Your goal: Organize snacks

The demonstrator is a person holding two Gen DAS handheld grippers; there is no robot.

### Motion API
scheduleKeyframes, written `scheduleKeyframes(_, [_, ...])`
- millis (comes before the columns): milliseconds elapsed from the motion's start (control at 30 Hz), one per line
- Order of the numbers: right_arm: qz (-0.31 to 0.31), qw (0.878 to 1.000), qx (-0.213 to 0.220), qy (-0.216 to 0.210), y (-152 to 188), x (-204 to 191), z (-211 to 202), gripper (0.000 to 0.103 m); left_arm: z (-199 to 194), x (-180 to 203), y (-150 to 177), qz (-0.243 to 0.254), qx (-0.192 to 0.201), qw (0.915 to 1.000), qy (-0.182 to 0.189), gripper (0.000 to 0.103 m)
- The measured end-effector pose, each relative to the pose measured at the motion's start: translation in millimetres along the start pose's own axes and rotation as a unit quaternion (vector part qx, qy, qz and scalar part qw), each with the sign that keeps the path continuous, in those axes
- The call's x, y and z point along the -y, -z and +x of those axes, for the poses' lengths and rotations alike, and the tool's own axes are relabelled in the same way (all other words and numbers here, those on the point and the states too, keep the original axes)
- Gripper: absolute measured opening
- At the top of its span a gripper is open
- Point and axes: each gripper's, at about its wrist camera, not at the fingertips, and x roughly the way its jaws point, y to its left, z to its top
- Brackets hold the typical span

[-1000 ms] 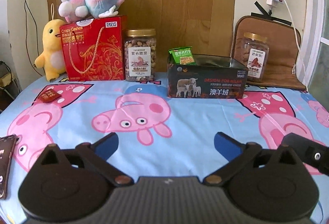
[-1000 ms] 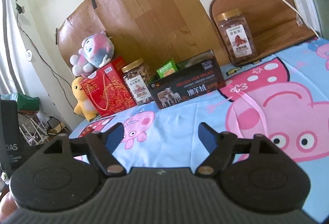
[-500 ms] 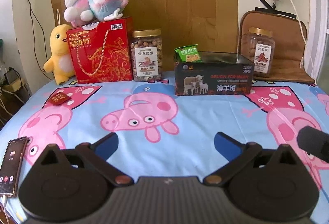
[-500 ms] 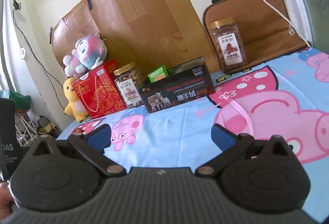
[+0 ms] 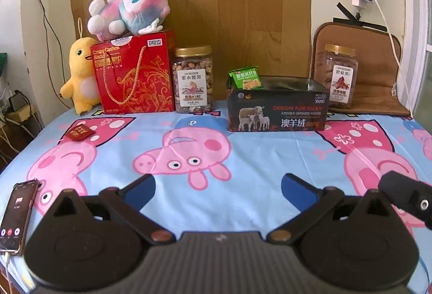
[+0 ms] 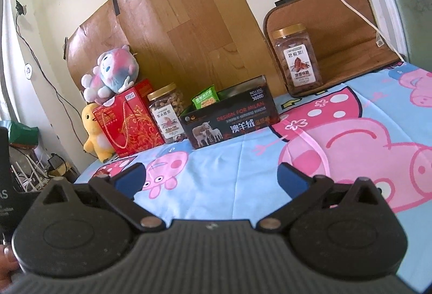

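A dark tin box (image 5: 278, 111) (image 6: 229, 117) with a sheep picture stands at the back of the table, a green snack packet (image 5: 246, 78) (image 6: 205, 100) poking out of its left end. A small red packet (image 5: 79, 132) lies on the cloth at the far left. My left gripper (image 5: 217, 187) is open over the near table with nothing between its blue-tipped fingers. My right gripper (image 6: 212, 177) is also wide open and empty, well short of the box; part of it shows at the right edge of the left wrist view.
Along the back wall stand a yellow plush (image 5: 79, 78), a red gift box (image 5: 133, 72) with a plush toy (image 5: 129, 12) on top, a nut jar (image 5: 193, 79) and a second jar (image 5: 340, 75) on a brown mat. A phone (image 5: 17, 214) lies at the near left edge.
My right gripper's jaws have spread wider. Both views have tilted up slightly, so the box and jars sit lower in frame. The phone has come into fuller view at the left.
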Motion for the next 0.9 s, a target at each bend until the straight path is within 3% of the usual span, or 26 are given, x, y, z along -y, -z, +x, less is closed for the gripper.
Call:
scheduleKeyframes(400, [-0.02,0.999,0.022,0.015,4.3,-2.7,-18.9,0.103,-2.6,4.5,6.3,0.004,-0.024,0.9997,0.004,0.103])
scheduleKeyframes(900, [-0.004,0.999,0.019,0.026,10.9,4.1,-34.9,0.103,-23.2,22.3,9.7,0.036,-0.009,0.9992,0.013,0.103])
